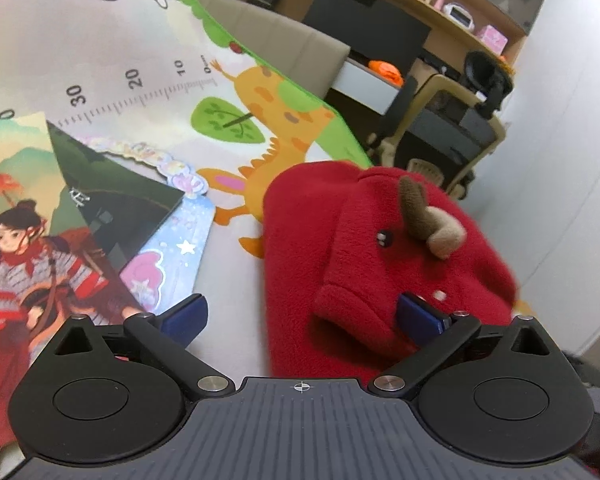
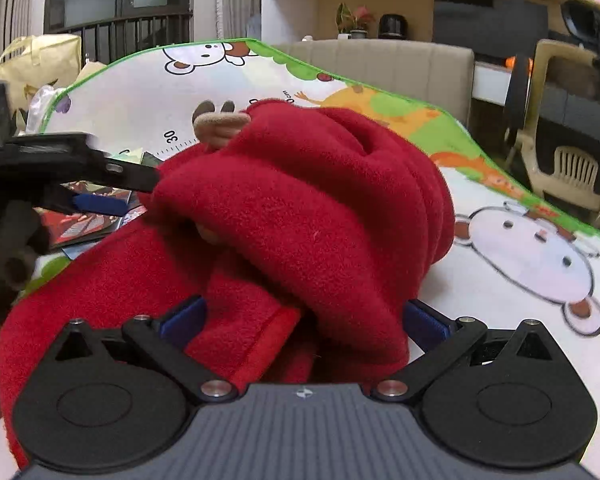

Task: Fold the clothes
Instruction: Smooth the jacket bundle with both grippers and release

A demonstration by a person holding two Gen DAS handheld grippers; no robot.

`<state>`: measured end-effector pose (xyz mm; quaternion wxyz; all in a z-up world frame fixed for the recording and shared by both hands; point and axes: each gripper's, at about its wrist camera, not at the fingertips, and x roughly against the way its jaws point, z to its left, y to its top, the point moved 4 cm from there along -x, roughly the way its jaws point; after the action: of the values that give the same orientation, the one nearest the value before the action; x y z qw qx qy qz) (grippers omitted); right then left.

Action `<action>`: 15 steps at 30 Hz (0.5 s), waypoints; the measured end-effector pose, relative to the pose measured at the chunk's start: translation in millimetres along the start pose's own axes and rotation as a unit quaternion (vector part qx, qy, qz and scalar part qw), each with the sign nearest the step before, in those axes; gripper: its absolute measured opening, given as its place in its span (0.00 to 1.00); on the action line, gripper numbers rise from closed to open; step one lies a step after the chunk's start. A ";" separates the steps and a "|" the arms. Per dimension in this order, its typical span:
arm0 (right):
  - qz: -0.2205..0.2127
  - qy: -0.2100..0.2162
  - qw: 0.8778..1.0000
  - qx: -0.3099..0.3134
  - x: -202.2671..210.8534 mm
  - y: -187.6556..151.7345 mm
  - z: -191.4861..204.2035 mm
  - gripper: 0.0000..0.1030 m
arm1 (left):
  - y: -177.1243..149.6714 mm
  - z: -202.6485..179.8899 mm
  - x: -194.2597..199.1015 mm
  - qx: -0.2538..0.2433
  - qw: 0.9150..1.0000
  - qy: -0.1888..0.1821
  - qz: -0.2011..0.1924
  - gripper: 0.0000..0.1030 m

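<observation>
The soft red fleece garment (image 2: 308, 216) lies bunched on the cartoon play mat (image 2: 512, 248). The right gripper (image 2: 304, 320) is wide open around a fold; its fingertips are hidden. The left gripper (image 1: 300, 312) is wide open, one finger under cloth.

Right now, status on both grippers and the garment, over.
Left gripper open, one finger under a red fleece fold. Right gripper open, fleece bunched between fingers. Picture books beside it on mat.
</observation>
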<state>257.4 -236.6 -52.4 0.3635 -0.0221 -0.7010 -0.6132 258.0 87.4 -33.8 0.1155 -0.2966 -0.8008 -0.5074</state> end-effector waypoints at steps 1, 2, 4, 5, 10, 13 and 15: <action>0.002 0.005 1.000 -0.006 -0.7 -0.5 -1.3 1.00 | -2.2 -3.0 7.4 0.001 1.000 -0.020 0.010 0.99; 0.004 0.010 1.000 -0.012 -1.4 -1.0 -2.3 1.00 | -7.7 -8.3 14.7 -0.006 0.999 -0.042 0.024 1.00; 0.007 0.019 1.000 -0.022 -2.8 -1.6 -4.3 1.00 | -20.7 -19.8 29.3 -0.022 0.995 -0.088 0.052 1.00; 0.007 0.021 0.999 -0.025 -3.5 -1.5 -5.3 1.00 | -30.1 -26.1 33.8 -0.039 0.993 -0.093 0.065 1.00; 0.003 0.020 0.999 -0.026 -2.1 -4.4 -1.8 1.00 | -61.2 -40.5 31.7 -0.094 0.990 -0.047 0.096 1.00; 0.002 0.018 0.999 -0.028 -2.7 -3.7 -1.8 1.00 | -75.7 -45.4 26.9 -0.118 0.987 -0.011 0.106 1.00; 0.009 0.024 0.999 -0.046 -3.6 -3.9 -5.0 1.00 | -79.8 -49.4 22.7 -0.144 0.984 0.010 0.103 1.00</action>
<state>260.6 -240.5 -57.6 0.3842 -0.0300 -0.6630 -0.6418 186.9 27.3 -59.5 0.1315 -0.3854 -0.6835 -0.6058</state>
